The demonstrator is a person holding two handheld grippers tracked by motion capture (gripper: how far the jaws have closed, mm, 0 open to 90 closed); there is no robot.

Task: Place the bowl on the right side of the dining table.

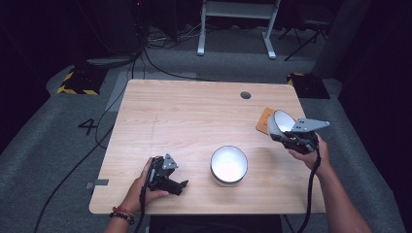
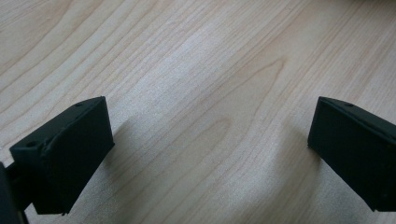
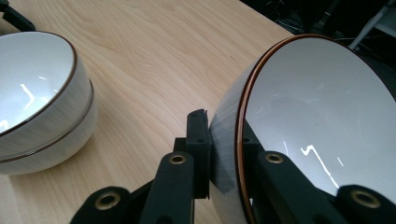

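Observation:
A white bowl with a brown rim is tilted on its side above the table's right part. My right gripper is shut on its rim, one jaw outside the wall and one inside. Near the front middle of the wooden table, a second white bowl stands upright; it looks nested in another like it. At the front left my left gripper rests low on the table, open, with bare wood between its jaws.
A small wooden coaster lies at the right, partly behind the held bowl. A round cable hole sits near the far edge. Cables run over the grey floor on the left, and a white frame stands behind the table.

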